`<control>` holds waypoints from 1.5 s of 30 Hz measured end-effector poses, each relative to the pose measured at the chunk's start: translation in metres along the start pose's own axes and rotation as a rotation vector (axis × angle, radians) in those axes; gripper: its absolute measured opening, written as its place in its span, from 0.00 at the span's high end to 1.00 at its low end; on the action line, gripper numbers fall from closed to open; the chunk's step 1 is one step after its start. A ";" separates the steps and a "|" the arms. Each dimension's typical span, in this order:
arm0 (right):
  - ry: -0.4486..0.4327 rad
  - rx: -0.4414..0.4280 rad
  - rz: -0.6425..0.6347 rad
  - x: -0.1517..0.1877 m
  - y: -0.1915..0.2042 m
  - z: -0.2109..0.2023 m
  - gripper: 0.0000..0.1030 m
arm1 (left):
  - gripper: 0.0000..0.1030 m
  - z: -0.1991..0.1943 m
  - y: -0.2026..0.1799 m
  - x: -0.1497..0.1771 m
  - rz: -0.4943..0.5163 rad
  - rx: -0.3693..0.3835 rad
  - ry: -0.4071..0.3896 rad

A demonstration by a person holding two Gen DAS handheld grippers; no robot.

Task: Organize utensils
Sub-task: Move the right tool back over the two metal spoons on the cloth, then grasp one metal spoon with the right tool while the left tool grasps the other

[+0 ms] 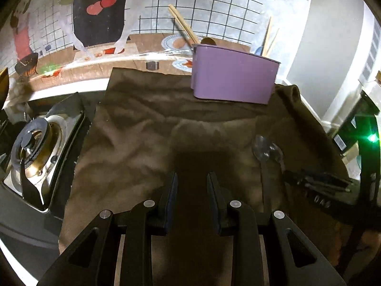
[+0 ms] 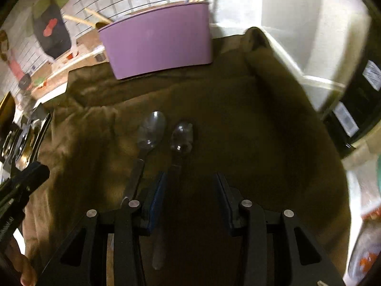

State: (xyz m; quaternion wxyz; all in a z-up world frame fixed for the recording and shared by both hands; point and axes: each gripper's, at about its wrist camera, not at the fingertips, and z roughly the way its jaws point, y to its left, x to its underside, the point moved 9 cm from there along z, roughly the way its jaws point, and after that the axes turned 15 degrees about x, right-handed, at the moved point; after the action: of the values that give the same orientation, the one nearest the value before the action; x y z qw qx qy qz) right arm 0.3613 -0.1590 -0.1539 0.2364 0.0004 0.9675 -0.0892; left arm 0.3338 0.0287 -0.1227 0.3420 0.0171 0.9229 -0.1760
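Two metal spoons lie side by side on a brown cloth (image 2: 238,119), bowls pointing away. The left spoon (image 2: 151,131) and the right spoon (image 2: 182,135) show in the right wrist view; both also show in the left wrist view (image 1: 262,150) at the right. A purple utensil holder (image 2: 157,40) stands at the cloth's far edge, also in the left wrist view (image 1: 233,76), with wooden chopsticks (image 1: 183,25) sticking out. My right gripper (image 2: 189,178) is open just above the right spoon's handle. My left gripper (image 1: 191,178) is open and empty over the cloth.
A gas stove burner (image 1: 35,143) sits left of the cloth. A wall with a cartoon kitchen mural (image 1: 95,19) runs behind. The right gripper's body (image 1: 316,181) shows at the right of the left wrist view.
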 end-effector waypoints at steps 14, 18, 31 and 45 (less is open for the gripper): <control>-0.064 0.068 -0.099 -0.021 0.028 0.013 0.63 | 0.74 0.008 -0.012 0.004 0.031 -0.014 0.047; -0.064 0.059 -0.092 -0.021 0.022 0.011 0.75 | 0.74 0.009 -0.013 0.003 0.041 -0.022 0.052; -0.161 0.075 0.042 -0.030 -0.045 -0.050 0.76 | 0.67 0.047 -0.057 0.000 0.042 0.218 0.139; -0.126 0.021 0.132 -0.011 -0.080 -0.051 0.98 | 0.64 0.114 -0.076 -0.008 0.106 0.199 0.248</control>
State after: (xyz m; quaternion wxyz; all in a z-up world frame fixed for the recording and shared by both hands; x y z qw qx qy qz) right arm 0.3439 -0.2283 -0.0906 0.3024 0.0610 0.9476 -0.0835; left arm 0.3996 -0.0801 -0.1744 0.2310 0.1213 0.9338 -0.2447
